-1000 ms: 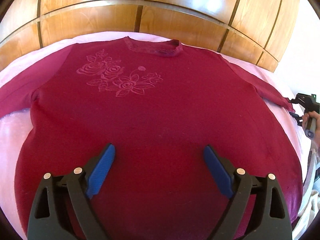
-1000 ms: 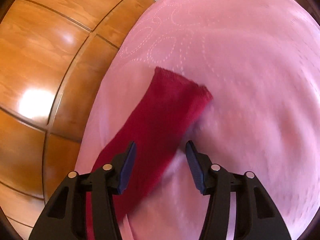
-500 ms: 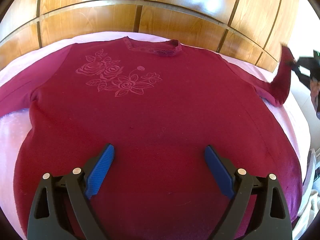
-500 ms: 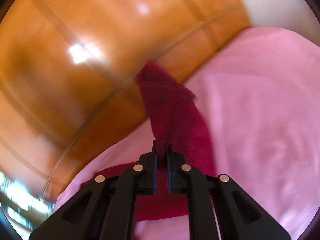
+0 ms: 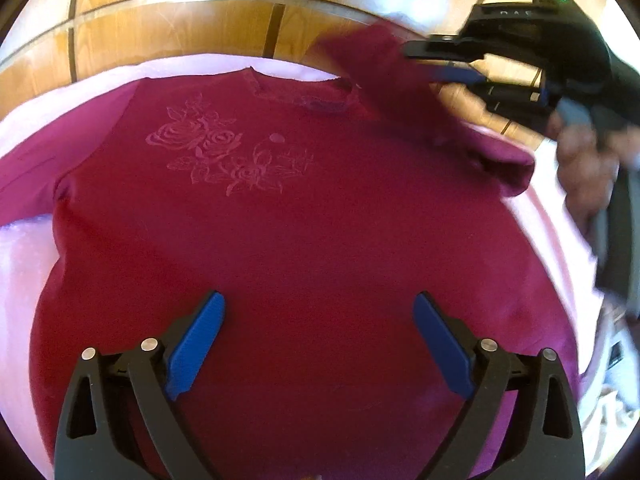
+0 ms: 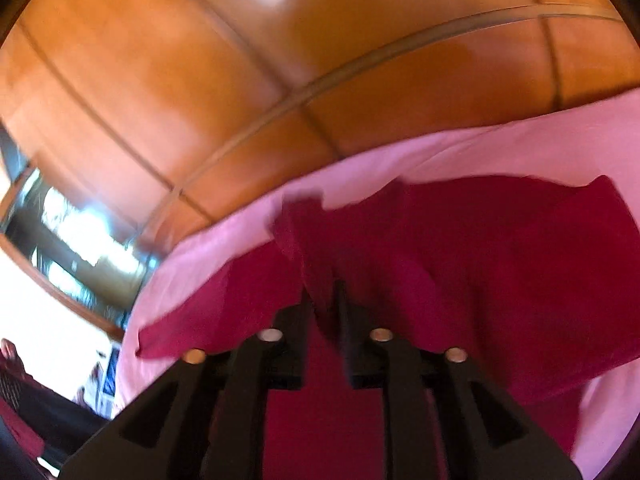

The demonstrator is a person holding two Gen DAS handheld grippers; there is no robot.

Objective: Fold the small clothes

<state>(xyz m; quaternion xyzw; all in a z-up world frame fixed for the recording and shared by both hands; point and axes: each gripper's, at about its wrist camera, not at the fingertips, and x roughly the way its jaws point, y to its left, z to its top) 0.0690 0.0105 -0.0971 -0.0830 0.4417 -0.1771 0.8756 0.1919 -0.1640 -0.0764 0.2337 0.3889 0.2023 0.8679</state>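
A dark red long-sleeved sweater (image 5: 304, 240) with embossed roses lies flat, front up, on a pink bedspread (image 5: 24, 272). My left gripper (image 5: 316, 340) is open and hovers over the sweater's lower middle, holding nothing. My right gripper (image 5: 436, 68) is shut on the right sleeve (image 5: 384, 76) near its cuff and holds it lifted over the sweater's right shoulder, near the neckline. In the right wrist view the gripper (image 6: 324, 300) pinches the sleeve (image 6: 316, 248), with the sweater body (image 6: 500, 272) spread beneath. The left sleeve (image 5: 44, 172) lies stretched out flat.
A glossy wooden panelled headboard (image 5: 180, 20) runs along the far edge of the bed. The bed's right edge (image 5: 576, 280) drops off beside the person's hand (image 5: 580, 168). A window or mirror (image 6: 72, 248) shows at the left of the right wrist view.
My right gripper closed on the right sleeve's cuff, lifted it off the bed and carried it left, over the sweater's shoulder. My left gripper stayed open and nearly still.
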